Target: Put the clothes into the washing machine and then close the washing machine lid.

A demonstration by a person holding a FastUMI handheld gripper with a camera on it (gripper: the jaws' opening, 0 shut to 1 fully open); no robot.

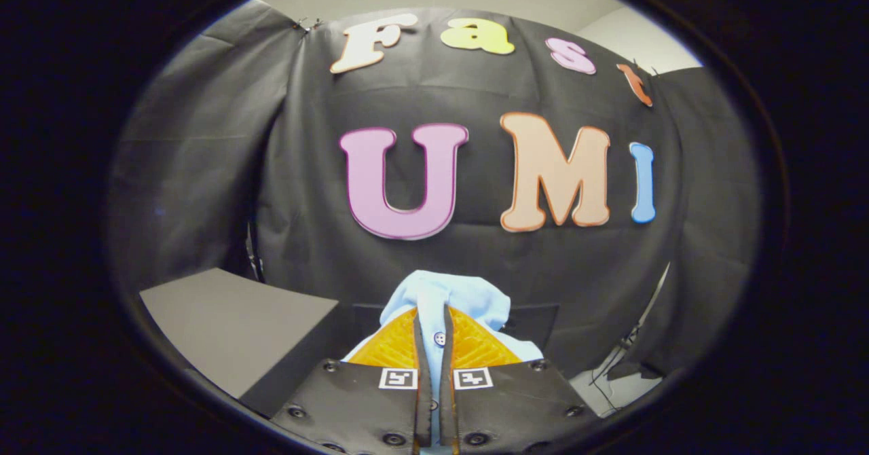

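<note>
One garment, a light blue shirt (445, 299) with small buttons down its placket, is sitting pinched between the fingers of the gripper (432, 336), so the pick-up part of the job is looking done. Both fingers are pressing in on the buttoned strip from either side with barely a gap left, and the rest of the cloth is bunching up just ahead of the tips and spilling out to both sides under them. Nothing is showing the shirt resting on any surface; it is appearing to hang from the grip, lifted clear, though what lies below the fingers is hidden.

Beyond the shirt, the black cloth wall (475, 271) is facing the gripper squarely. Off to the left of the fingers and lower down, a flat grey top (231, 319) is lying at an angle; whether that is part of the washer or a table I cannot tell. To the right and below, some cables (614, 363) are trailing over a pale floor.

By my judgement the task is sitting at an early-to-middle stage: the shirt is in hand, but carrying it to the washer, dropping it in and shutting the lid are all remaining.
</note>
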